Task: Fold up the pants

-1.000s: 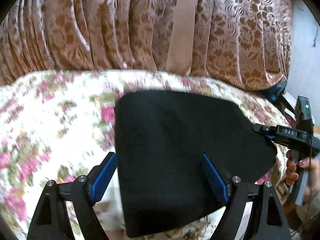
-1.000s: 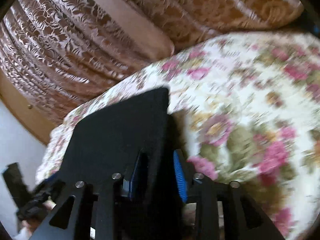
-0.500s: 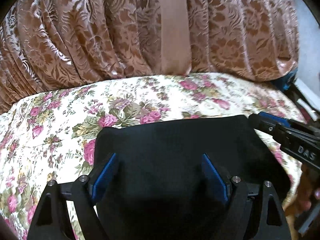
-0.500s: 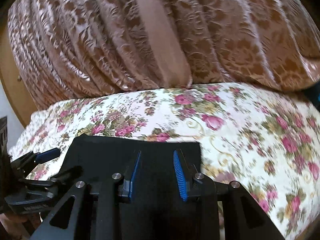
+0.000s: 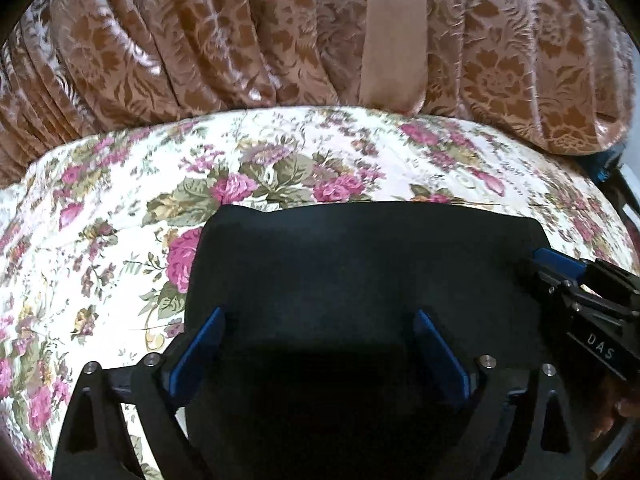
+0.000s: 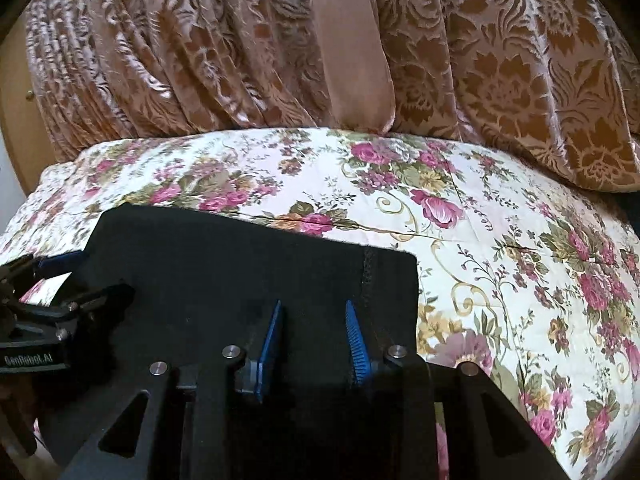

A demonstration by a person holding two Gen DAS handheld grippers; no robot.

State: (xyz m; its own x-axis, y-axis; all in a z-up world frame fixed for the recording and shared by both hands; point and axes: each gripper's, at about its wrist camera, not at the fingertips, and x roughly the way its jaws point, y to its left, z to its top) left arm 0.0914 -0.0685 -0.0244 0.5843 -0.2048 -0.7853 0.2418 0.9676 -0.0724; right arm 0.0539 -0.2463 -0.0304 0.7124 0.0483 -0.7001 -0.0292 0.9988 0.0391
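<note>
The black pants (image 5: 360, 264) lie folded into a flat rectangle on the floral bedspread (image 5: 100, 240). My left gripper (image 5: 318, 344) is open, its blue pads wide apart above the near part of the fabric. My right gripper (image 6: 314, 334) hovers over the pants (image 6: 240, 272) near their right edge, jaws partly apart with nothing visibly pinched. A stitched seam (image 6: 366, 276) runs along that right edge. The right gripper shows at the pants' right side in the left wrist view (image 5: 560, 276); the left gripper shows at their left side in the right wrist view (image 6: 60, 300).
A brown patterned curtain (image 5: 240, 40) hangs behind the bed, with a plain tan band (image 5: 394, 36) down it. Floral bedspread stretches left (image 5: 80, 280) and right (image 6: 540, 280) of the pants. A wooden panel (image 6: 16, 92) stands at the far left.
The pants were lifted and tilted; they now lie flat on the bedspread. Both grippers came down and levelled out with them. The right jaws have widened a little.
</note>
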